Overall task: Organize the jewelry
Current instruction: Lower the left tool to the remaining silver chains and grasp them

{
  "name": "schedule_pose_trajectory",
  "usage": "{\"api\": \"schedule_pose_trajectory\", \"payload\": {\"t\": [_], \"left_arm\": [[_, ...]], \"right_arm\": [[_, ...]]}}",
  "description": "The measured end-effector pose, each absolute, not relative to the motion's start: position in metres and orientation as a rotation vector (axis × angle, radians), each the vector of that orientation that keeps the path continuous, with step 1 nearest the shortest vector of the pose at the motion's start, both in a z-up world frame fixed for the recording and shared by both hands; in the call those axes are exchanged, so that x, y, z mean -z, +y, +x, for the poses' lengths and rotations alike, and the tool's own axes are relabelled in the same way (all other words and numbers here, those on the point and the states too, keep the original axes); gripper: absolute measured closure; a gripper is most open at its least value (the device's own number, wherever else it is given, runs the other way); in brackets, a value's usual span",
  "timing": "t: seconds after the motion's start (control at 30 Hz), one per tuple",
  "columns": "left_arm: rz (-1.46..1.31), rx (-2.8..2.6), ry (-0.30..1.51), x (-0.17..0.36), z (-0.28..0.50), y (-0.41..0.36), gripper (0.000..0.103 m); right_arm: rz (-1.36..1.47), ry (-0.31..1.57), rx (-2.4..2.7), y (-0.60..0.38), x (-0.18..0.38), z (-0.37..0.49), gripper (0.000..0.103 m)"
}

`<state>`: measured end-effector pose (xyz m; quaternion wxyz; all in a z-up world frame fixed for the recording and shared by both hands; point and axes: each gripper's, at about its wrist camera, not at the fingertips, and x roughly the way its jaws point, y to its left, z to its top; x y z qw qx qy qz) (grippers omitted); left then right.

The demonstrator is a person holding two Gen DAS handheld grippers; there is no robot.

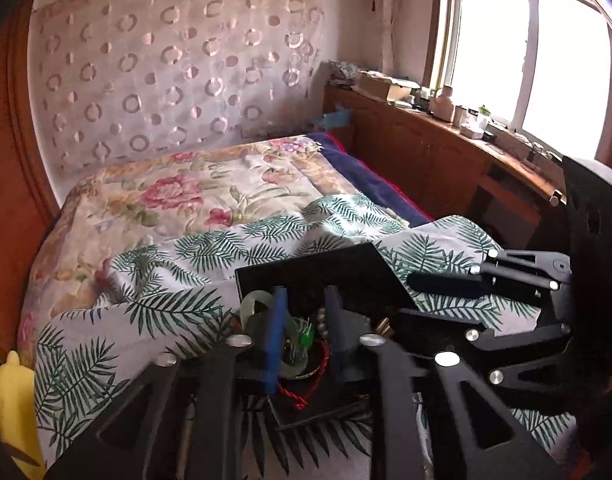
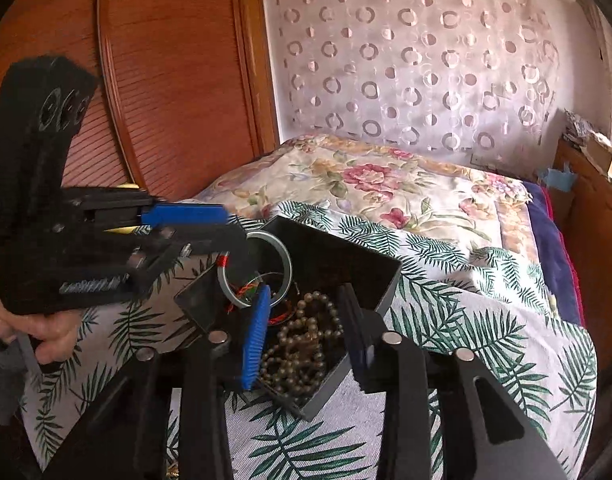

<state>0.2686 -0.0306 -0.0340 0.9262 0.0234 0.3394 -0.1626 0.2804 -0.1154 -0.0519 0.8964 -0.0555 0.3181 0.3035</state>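
A square black open-topped jewelry box (image 2: pixel 346 256) sits on a white bedspread printed with green palm fronds (image 2: pixel 466 312), tilted on the rumpled cloth with one corner toward the right wrist camera. Inside it lie a pale green jade-like bangle (image 2: pixel 283 276), a long strand of dull brownish round beads (image 2: pixel 301 344) heaped near the front wall, and a twisted red cord (image 1: pixel 320 364) tangled beneath the bangle. The left gripper (image 2: pixel 235 226), held in a bare hand (image 2: pixel 45 332) at the lower left of the right wrist view, reaches in level from the side; its fingers, one with a blue pad (image 2: pixel 185 214), meet the bangle's rim at the box's far left edge, though whether they actually pinch the rim cannot be told. In its own camera the bangle stands between the two fingers, which are set somewhat apart. The right gripper (image 2: pixel 306 332) points down into the box from the near side, its fingers spread wide over the beads and touching nothing clearly. Beyond the box lies a cream quilt with pink flowers (image 2: pixel 386 184).
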Motion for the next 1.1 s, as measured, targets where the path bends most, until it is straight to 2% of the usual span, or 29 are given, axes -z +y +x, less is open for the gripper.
{"api": "schedule_pose_trajectory", "payload": {"t": [0.03, 0.17, 0.3, 0.37, 0.67, 1.03, 1.07, 1.1], "left_arm": [[0.049, 0.333, 0.692, 0.034, 0.266, -0.030, 0.064], [0.059, 0.319, 0.685, 0.032, 0.249, -0.028, 0.059], [0.049, 0.339, 0.699, 0.038, 0.212, -0.027, 0.041], [0.050, 0.359, 0.725, 0.050, 0.187, -0.031, 0.037], [0.038, 0.412, 0.834, 0.094, 0.115, -0.062, 0.034], [0.140, 0.385, 0.900, 0.116, 0.113, -0.095, 0.033], [0.148, 0.383, 0.904, 0.117, 0.113, -0.096, 0.035], [0.149, 0.396, 0.905, 0.118, 0.111, -0.096, 0.042]], "right_arm": [[-0.111, 0.659, -0.628, -0.117, 0.052, 0.280, 0.064], [-0.100, 0.648, -0.606, -0.127, 0.045, 0.267, 0.064], [-0.114, 0.634, -0.588, -0.143, 0.046, 0.230, 0.064], [-0.118, 0.642, -0.575, -0.149, 0.051, 0.215, 0.064], [-0.081, 0.673, -0.518, -0.184, 0.075, 0.161, 0.064], [-0.050, 0.631, -0.504, -0.201, 0.065, 0.141, 0.064], [-0.047, 0.632, -0.504, -0.201, 0.066, 0.141, 0.064], [-0.046, 0.634, -0.504, -0.201, 0.067, 0.141, 0.064]]}}
